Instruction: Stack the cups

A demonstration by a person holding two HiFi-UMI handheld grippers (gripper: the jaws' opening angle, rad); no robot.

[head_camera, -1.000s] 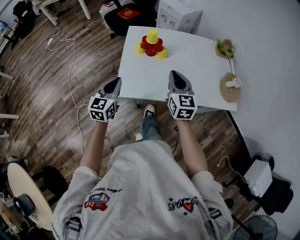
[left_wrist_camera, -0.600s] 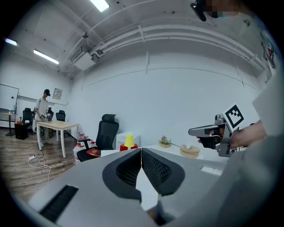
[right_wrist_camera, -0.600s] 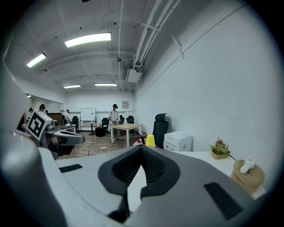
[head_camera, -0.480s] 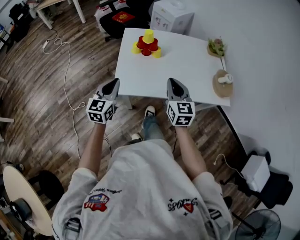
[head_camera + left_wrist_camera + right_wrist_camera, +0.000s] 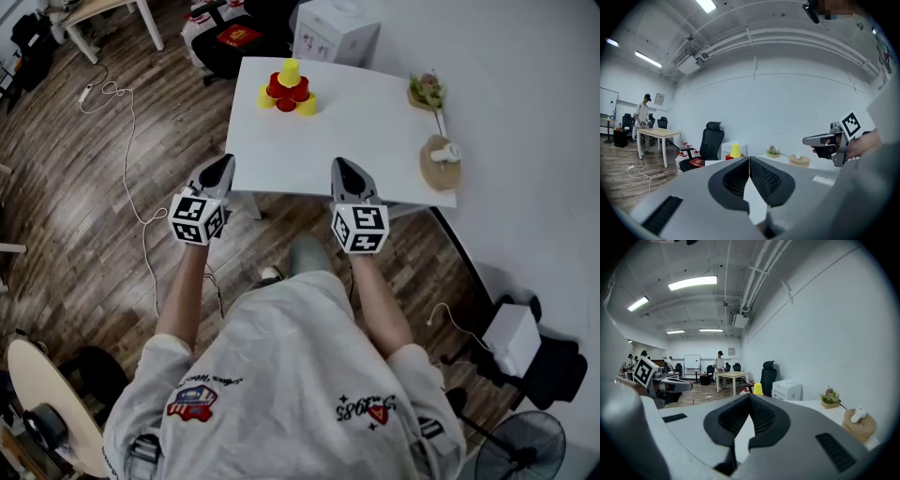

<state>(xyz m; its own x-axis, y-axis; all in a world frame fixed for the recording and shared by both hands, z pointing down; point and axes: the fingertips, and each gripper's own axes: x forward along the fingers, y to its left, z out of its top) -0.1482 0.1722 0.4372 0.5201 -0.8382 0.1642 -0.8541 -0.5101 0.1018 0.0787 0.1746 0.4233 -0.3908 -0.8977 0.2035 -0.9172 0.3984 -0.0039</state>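
The cups (image 5: pixel 287 87) have drifted up-frame as the person backs from the table (image 5: pixel 366 141). Stacking seems finished, so left gripper (image 5: pixel 225 161) and right gripper (image 5: pixel 340 165) hang closed, empty.

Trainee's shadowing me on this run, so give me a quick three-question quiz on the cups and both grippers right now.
1. True or false: the left gripper is holding a cup.
2. What colour is the top cup of the pyramid on the table? A red, B yellow, C blue.
3. Fill in: the jaws of the right gripper are ___, with nothing between them.
Key: 1 false; 2 B; 3 together.
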